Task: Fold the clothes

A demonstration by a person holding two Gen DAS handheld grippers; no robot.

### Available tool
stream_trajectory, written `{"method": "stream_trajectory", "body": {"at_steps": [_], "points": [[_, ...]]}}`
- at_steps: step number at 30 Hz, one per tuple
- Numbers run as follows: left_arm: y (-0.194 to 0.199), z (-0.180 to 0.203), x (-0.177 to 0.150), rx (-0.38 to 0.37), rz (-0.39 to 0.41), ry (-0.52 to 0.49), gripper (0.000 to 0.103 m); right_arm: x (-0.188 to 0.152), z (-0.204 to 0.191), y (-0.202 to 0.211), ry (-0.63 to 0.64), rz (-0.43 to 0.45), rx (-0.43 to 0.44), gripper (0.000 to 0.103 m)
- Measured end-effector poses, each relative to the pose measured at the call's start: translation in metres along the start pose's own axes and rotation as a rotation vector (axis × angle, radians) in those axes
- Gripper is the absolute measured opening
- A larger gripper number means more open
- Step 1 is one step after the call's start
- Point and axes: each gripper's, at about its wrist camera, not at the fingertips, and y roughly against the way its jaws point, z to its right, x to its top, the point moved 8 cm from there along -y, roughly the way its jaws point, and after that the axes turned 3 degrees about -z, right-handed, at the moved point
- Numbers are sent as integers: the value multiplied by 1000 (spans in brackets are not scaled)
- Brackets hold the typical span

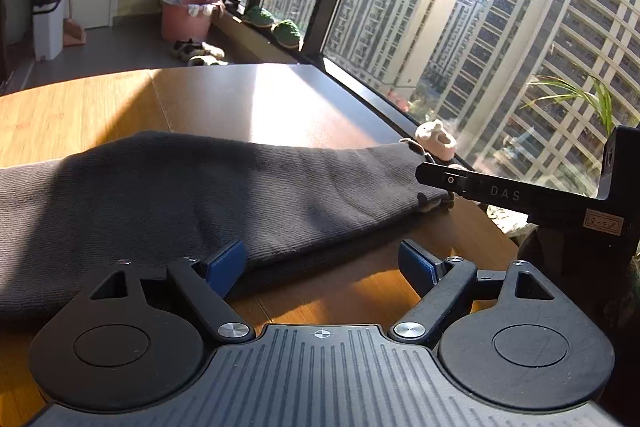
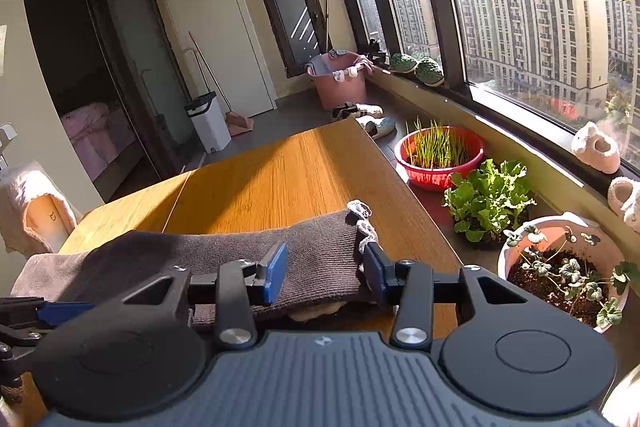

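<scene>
1. A dark grey knitted garment [image 1: 224, 195] is laid across the wooden table [image 1: 80, 107], stretched from the left side of the table toward the window side; its near edge is folded over on itself, giving a doubled layer
2. In the right wrist view the same garment [image 2: 320, 251] ends in a pale lace-like trim [image 2: 362, 215] at its window-side end, and a lighter fabric layer is seen beneath it at the left
3. The left gripper [image 1: 322, 263] is held just short of the garment's near folded edge; its blue pads [image 1: 226, 263] are set wide apart, nothing is pressed between them, and the left pad is level with the cloth edge
4. The right gripper [image 2: 326, 273] is placed over the trimmed end of the garment; the jaws are partly apart, cloth lies between the blue pads [image 2: 276, 271], and the right pad is at the trimmed edge. No squeeze on the cloth is seen
5. In the left wrist view the right gripper [image 1: 444, 183] is seen from the side as a black bar reaching the garment's trimmed end
6. Beside the table on the window side, a red basin of sprouts [image 2: 438, 157], a leafy green plant [image 2: 488, 199] and a white pot with soil [image 2: 560, 267] are standing
</scene>
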Motion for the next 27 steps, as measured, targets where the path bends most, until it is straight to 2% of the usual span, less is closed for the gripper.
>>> {"method": "stream_trajectory", "body": {"at_steps": [3, 8, 13, 17, 19, 21, 23, 26, 27], "points": [[-7, 1, -5, 24, -16, -29, 87, 1, -8, 5, 42, 36, 19, 0], [-6, -1, -7, 30, -37, -29, 88, 20, -11, 33, 16, 124, 84, 0], [-6, 2, -9, 33, -57, -34, 89, 1, 9, 24, -48, 32, 69, 1], [-7, 10, -6, 42, -56, -53, 89, -10, 18, 23, -94, 27, 71, 4], [-8, 12, -4, 52, -60, -57, 89, -5, 14, 26, -77, 55, 82, 15], [-11, 12, -3, 69, -70, -56, 89, -1, 8, 26, -49, 80, 74, 45], [-14, 10, -4, 84, -82, -55, 89, 2, 3, 24, -27, 100, 69, 47], [-17, 10, -5, 100, -96, -59, 90, -1, 2, 13, -50, 80, 99, 46], [-18, 10, -5, 102, -99, -63, 90, -2, 1, 9, -57, 69, 112, 40]]}}
